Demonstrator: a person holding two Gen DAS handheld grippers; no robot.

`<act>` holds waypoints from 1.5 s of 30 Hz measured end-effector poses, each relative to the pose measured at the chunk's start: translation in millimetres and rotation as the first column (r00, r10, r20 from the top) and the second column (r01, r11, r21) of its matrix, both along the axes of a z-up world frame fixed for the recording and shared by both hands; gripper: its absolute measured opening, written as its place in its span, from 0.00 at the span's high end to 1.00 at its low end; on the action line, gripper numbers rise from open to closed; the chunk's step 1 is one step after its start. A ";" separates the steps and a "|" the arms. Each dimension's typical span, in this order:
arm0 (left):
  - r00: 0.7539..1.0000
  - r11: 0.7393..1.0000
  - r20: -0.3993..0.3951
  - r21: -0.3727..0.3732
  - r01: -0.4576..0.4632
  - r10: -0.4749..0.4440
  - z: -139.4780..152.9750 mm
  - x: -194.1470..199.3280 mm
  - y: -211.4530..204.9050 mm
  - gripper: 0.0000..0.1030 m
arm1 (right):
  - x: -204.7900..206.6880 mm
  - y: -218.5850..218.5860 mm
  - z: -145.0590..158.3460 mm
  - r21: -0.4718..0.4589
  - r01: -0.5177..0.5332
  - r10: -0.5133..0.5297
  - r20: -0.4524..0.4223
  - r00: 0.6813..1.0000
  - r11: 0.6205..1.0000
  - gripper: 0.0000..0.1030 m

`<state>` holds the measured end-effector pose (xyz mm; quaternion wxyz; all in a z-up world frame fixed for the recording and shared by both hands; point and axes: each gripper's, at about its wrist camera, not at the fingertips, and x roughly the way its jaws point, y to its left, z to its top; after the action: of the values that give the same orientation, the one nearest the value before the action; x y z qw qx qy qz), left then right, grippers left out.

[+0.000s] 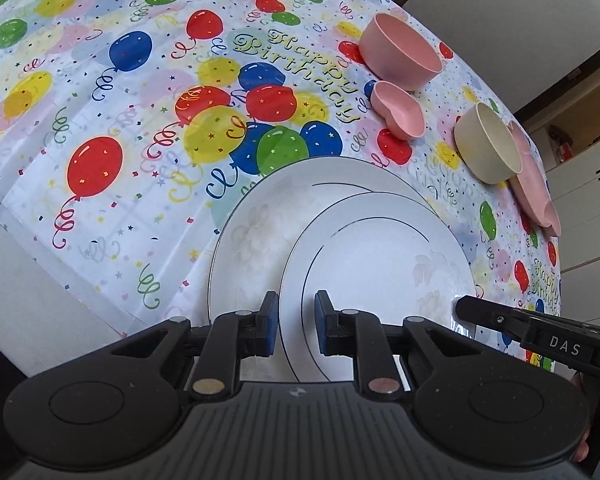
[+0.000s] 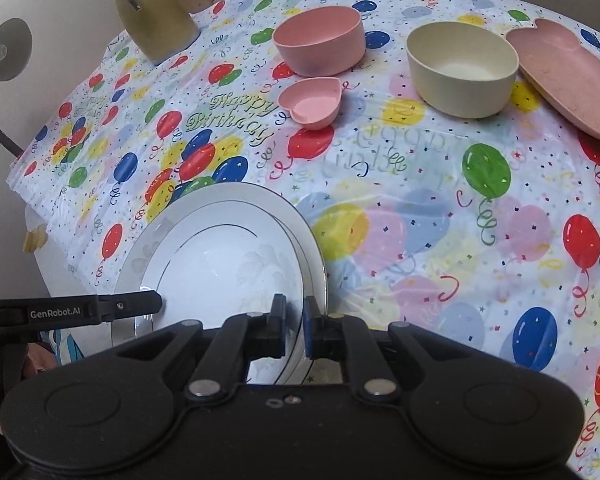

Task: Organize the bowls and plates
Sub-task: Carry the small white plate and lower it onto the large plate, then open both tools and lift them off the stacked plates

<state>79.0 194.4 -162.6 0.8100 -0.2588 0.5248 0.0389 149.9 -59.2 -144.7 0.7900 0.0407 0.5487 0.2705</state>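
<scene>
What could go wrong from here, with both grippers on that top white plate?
1. The left gripper and right gripper each pinch only the thin near rim of the smaller white plate; it may slip or tilt if they move unevenly.
2. It sits off-centre over the larger white plate, so setting it down could clink or push that one.
3. The larger plate lies near the table's edge and might be nudged off.

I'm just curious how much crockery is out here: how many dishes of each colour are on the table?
White: 2, a smaller plate held over a larger plate
Pink: 3, a round bowl, a heart dish and a flat tray
Cream: 1, a bowl
Total: 6
</scene>
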 end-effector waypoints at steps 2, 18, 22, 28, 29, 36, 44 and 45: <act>1.000 1.000 -0.006 0.002 0.002 -0.002 -1.8 -0.2 1.3 0.82 | 0.1 1.4 -2.1 -0.004 -0.001 0.001 -0.004 1.000 1.000 0.93; 1.000 1.000 -0.017 -0.003 0.014 -0.014 -5.1 4.5 9.5 0.82 | 2.9 6.5 -11.8 -0.004 0.014 -0.014 -0.026 1.000 1.000 0.93; 1.000 1.000 -0.013 0.003 0.016 -0.016 -2.1 4.3 13.6 0.82 | 3.4 6.6 -13.3 0.001 0.019 -0.019 -0.032 0.999 1.000 0.93; 1.000 0.999 0.003 0.031 0.017 -0.017 3.4 1.0 14.5 0.82 | 3.0 12.2 -17.0 -0.003 0.018 -0.018 -0.035 0.999 1.000 0.92; 1.000 0.999 0.006 0.044 0.017 -0.017 4.6 0.4 14.4 0.82 | 2.8 13.8 -17.6 -0.007 0.018 -0.018 -0.033 0.999 1.000 0.92; 0.999 0.998 0.029 0.062 0.018 -0.020 13.0 -6.5 12.7 0.82 | 3.7 19.7 -17.5 -0.011 0.020 -0.021 -0.018 1.000 1.000 0.87; 0.994 0.994 0.096 0.101 0.036 -0.046 36.9 -15.7 -6.8 0.82 | -11.0 12.1 5.9 0.009 0.002 -0.003 0.043 0.999 1.000 0.78; 0.993 0.994 0.105 0.104 0.041 -0.052 40.3 -16.9 -10.3 0.82 | -14.1 10.9 10.5 0.014 -0.001 0.000 0.055 0.998 1.000 0.76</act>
<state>62.0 184.1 -122.3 0.8500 -0.2066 0.4835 0.0325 135.8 -48.3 -134.2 0.8045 0.0387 0.5246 0.2758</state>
